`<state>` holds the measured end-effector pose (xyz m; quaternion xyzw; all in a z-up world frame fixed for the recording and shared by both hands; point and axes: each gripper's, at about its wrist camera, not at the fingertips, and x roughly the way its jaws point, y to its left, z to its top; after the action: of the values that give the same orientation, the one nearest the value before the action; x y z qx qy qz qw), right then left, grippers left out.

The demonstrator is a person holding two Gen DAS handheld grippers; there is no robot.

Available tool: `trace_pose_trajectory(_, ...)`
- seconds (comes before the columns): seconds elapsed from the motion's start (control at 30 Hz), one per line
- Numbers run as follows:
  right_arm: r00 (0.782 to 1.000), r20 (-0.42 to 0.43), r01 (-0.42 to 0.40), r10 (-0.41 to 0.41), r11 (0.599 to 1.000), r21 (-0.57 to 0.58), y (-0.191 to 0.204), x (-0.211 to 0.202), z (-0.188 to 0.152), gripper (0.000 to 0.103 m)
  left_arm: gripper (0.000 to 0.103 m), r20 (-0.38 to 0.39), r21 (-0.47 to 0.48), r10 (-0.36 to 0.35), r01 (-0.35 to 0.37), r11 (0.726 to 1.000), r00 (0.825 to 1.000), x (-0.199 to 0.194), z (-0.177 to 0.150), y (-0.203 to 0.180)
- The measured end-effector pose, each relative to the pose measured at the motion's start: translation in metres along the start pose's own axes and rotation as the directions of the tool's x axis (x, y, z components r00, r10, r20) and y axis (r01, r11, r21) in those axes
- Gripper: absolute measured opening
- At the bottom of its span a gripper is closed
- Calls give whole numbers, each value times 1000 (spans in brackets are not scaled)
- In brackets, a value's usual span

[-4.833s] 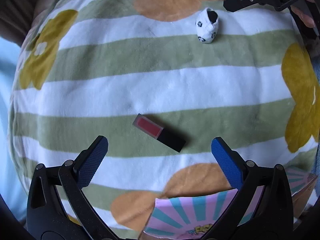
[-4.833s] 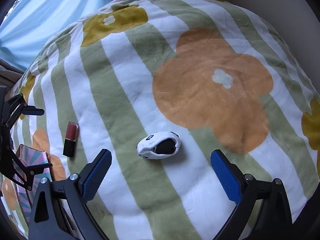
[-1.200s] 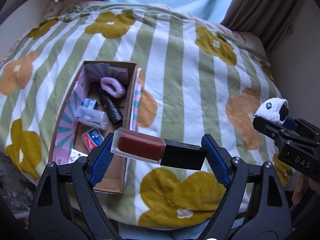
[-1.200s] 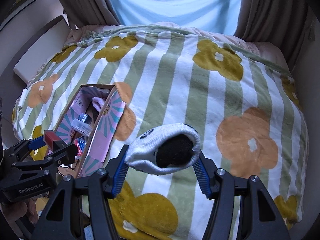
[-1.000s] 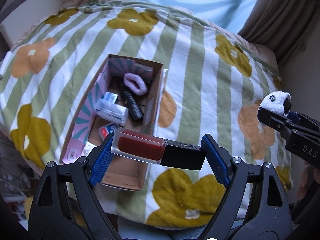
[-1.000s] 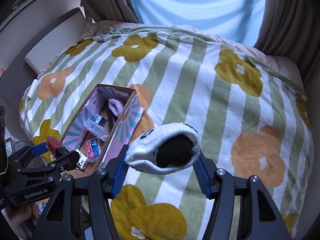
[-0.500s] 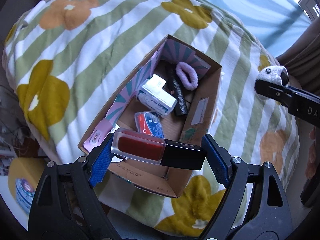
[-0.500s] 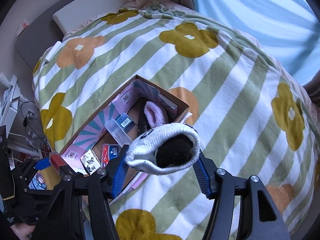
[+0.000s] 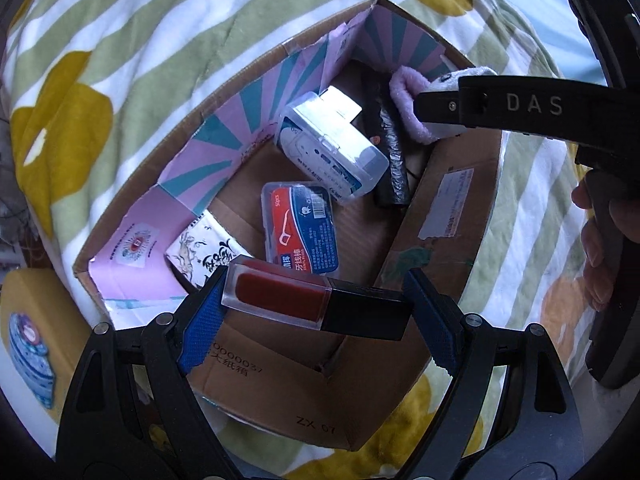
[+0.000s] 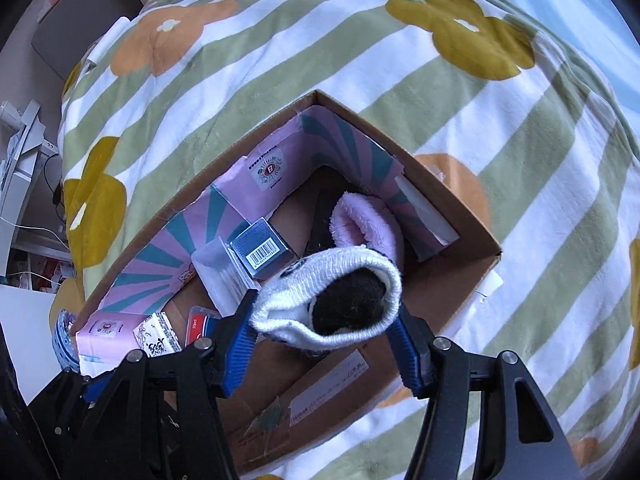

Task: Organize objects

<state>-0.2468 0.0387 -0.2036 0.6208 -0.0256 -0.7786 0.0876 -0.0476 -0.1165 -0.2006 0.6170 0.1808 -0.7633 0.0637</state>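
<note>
Overhead, glossy lipstick (image 9: 316, 305), ribbed knit sock (image 10: 328, 296)

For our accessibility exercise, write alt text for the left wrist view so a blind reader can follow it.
The left gripper clamps a red lip gloss tube crosswise above an open cardboard box on a striped floral blanket. Inside the box lie a floss pick case, a clear plastic case and a pink scrunchie. The right gripper reaches in from the right.

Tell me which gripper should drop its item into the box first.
Left, probably. The left gripper holds the lip gloss over bare floor at the near end of the box. The right gripper holds the sock above the crowded far end, over the pink scrunchie.
</note>
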Motion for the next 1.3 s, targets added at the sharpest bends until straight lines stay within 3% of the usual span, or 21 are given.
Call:
trace_pose_trajectory(0.27,1000,3,-14,14,999,52,-5,3,6,60,85,-19,29,29,-28,999,999,9,-8,-7)
trace_pose_trajectory(0.3,1000,-1,-21,21,998,58,-6,4,7,66,86,-17,31,37,-36,999,999,8,-8,-8)
trace_pose_trajectory(0.37,999,-1,-36,36,997,63,-6,4,7,91,102,-10,42,58,-57,997,998,6,-8,-11)
trace_pose_trajectory(0.4,999,-2,-42,42,997,60,-5,5,7,103,103,2,51,63,-63,997,998,4,-7,-12)
trace_pose_trajectory(0.9,999,34,-13,10,997,76,1,-15,-7,103,103,38,69,30,-32,997,999,-14,-12,-19)
trace_pose_trajectory(1.3,993,114,31,-44,994,108,13,-76,-21,103,103,89,139,8,-20,990,996,-59,-9,-17)
